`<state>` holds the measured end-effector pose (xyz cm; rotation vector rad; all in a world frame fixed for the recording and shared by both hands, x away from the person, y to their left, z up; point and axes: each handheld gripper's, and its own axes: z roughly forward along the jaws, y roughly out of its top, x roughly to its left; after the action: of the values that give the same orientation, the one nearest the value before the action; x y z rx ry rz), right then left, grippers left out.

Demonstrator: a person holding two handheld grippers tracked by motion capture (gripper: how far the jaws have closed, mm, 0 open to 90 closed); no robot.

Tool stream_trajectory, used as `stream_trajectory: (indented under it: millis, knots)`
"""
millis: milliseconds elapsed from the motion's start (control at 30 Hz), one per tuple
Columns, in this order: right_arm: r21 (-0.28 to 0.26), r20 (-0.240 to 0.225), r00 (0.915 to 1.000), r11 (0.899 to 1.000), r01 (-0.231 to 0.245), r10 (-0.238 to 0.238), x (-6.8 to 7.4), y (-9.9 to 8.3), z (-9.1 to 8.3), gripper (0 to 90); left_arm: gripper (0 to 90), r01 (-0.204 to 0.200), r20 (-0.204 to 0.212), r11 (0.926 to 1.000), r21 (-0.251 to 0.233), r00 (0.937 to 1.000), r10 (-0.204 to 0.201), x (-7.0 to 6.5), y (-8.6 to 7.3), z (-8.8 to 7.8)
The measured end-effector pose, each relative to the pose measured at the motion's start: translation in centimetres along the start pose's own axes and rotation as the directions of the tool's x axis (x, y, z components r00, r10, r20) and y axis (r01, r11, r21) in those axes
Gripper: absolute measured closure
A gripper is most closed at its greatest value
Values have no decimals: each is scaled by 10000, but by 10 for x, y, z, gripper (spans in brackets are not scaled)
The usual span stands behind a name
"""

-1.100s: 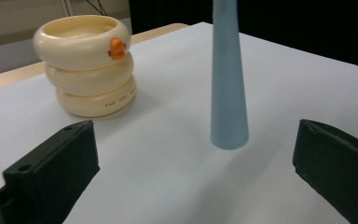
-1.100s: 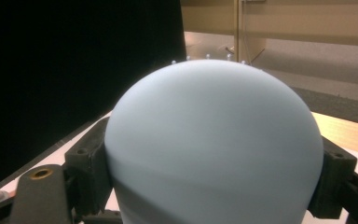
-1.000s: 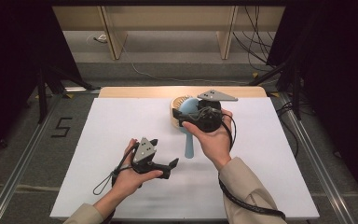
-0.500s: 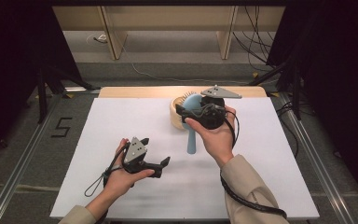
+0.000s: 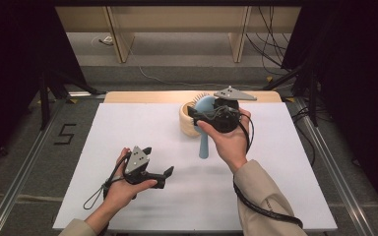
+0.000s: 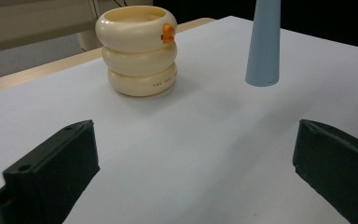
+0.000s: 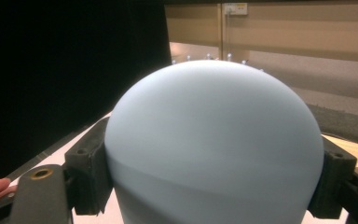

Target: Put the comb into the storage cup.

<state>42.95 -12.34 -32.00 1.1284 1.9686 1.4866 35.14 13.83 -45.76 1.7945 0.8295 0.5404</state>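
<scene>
1. Low and left of centre in the high view, the left gripper (image 5: 163,173) sits just over the white table (image 5: 128,123), its jaws spread wide with nothing between them.
2. Right of centre, the right gripper (image 5: 196,114) is clamped on the round head of a pale blue hairbrush (image 5: 204,140); the jaws press its two sides, and the handle hangs down clear of the table.
3. Just behind, upper centre, a cream ringed cup (image 5: 186,123) stands upright, with the brush head right beside its rim.
4. In the left gripper view the cup (image 6: 137,51) is upper left, and the handle tip (image 6: 263,46) is upper right.
</scene>
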Motion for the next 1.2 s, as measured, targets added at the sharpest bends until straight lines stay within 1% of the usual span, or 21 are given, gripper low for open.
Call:
stream_trajectory:
  millis: [333,967,1200]
  knots:
    - [-172,248,9997,9998,-82,87,-7,4,1,208,0,107,-131,9999,17,9999,-107,4,-3,-4]
    - [-444,460,9989,9990,-102,123,-15,14,3,208,0,21,-336,10000,85,9994,-18,9,-8,-10]
    - [-547,577,9982,9984,-115,147,-17,19,4,208,0,68,-432,10000,50,9990,-66,12,-10,-12]
